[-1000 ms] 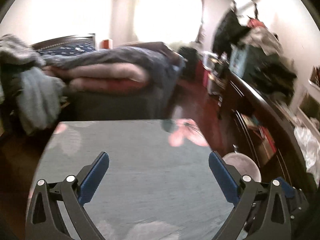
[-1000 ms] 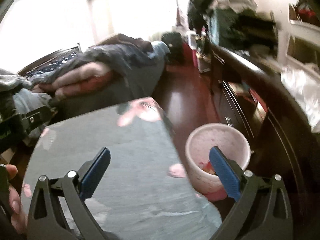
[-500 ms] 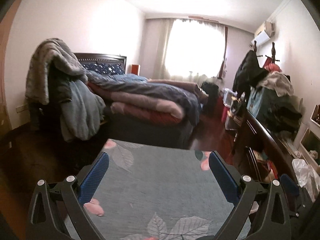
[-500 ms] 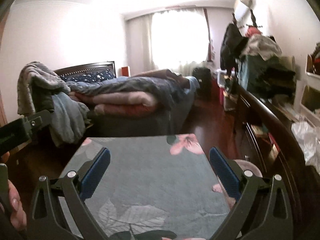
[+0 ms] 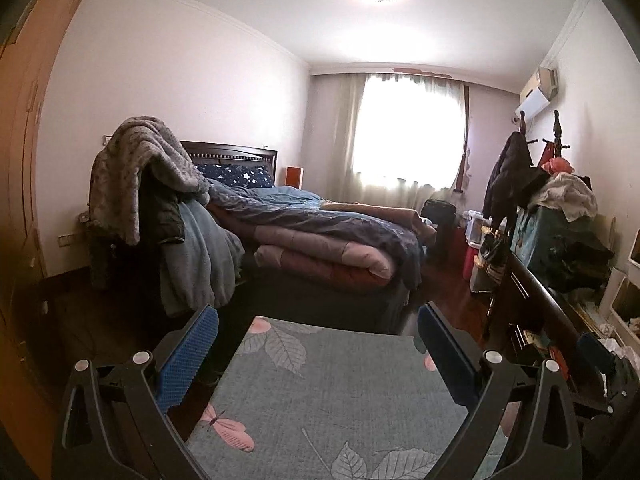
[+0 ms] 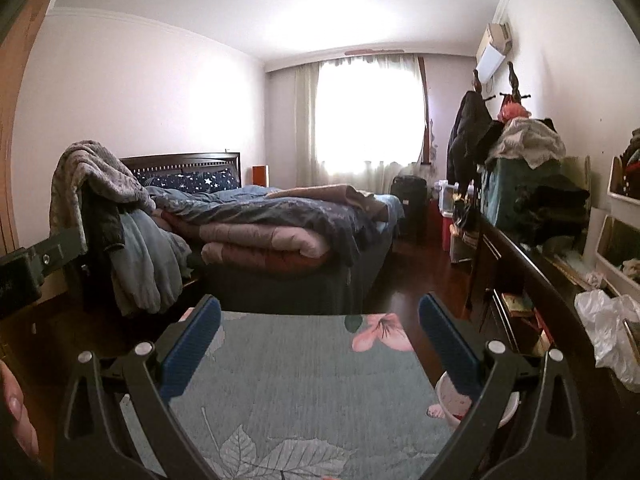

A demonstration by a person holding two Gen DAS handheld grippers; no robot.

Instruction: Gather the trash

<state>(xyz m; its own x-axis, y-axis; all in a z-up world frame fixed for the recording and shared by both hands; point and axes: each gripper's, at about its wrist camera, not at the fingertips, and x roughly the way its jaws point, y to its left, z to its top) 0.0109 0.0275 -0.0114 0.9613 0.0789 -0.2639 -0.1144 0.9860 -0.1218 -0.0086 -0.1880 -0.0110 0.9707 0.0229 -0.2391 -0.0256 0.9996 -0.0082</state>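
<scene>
My left gripper [image 5: 318, 344] is open above a table covered by a teal floral cloth [image 5: 332, 392], with nothing between its blue pads [image 5: 188, 348]. My right gripper [image 6: 320, 340] is open too, held over the same cloth [image 6: 296, 380] and empty. A white waste bin [image 6: 450, 398] stands on the floor by the table's right edge, mostly hidden behind the right finger. No loose trash shows on the cloth. A crumpled white plastic bag [image 6: 608, 320] lies on the dark dresser at the right.
A bed [image 5: 320, 240] piled with quilts stands beyond the table, with clothes heaped on a chair [image 5: 160, 208] to its left. A long dark dresser [image 6: 520, 272] with clutter runs along the right wall. A person's hand [image 6: 16, 412] holds the other gripper at the left.
Both grippers have tilted up from looking down at the table and bin to looking level across the room. The bin has slid low and behind the right finger. Both jaws stay open.
</scene>
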